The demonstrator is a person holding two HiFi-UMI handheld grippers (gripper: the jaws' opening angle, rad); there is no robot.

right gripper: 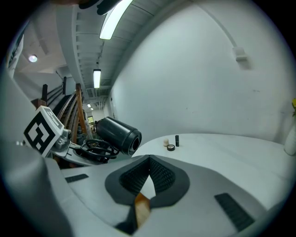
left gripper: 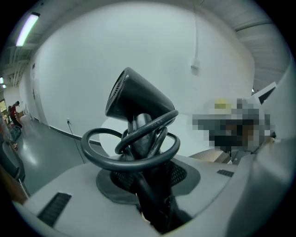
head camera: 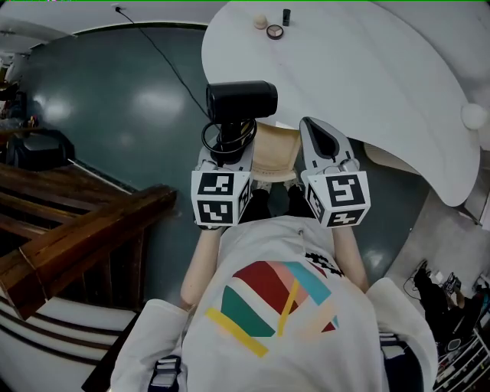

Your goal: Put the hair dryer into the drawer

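Observation:
A black hair dryer (head camera: 241, 100) stands barrel-up in my left gripper (head camera: 230, 144), which is shut on its handle. Its black cord (head camera: 223, 138) loops in coils around the handle. In the left gripper view the hair dryer (left gripper: 136, 99) rises from between the jaws of the left gripper (left gripper: 148, 183), ringed by the cord (left gripper: 129, 155). My right gripper (head camera: 320, 136) is close beside it on the right, shut with nothing in it. The right gripper view shows the right gripper (right gripper: 149, 175) with pads together and the hair dryer (right gripper: 118, 133) to its left. Below both, an open tan wooden drawer (head camera: 277, 153) juts from under the table.
A curved white table (head camera: 367, 69) carries a round compact (head camera: 275, 31), a small dark bottle (head camera: 286, 16) and a pale ball (head camera: 260, 21) at its far edge. A dark wooden stair railing (head camera: 76, 230) is at the left. A thin cable (head camera: 153, 46) crosses the grey floor.

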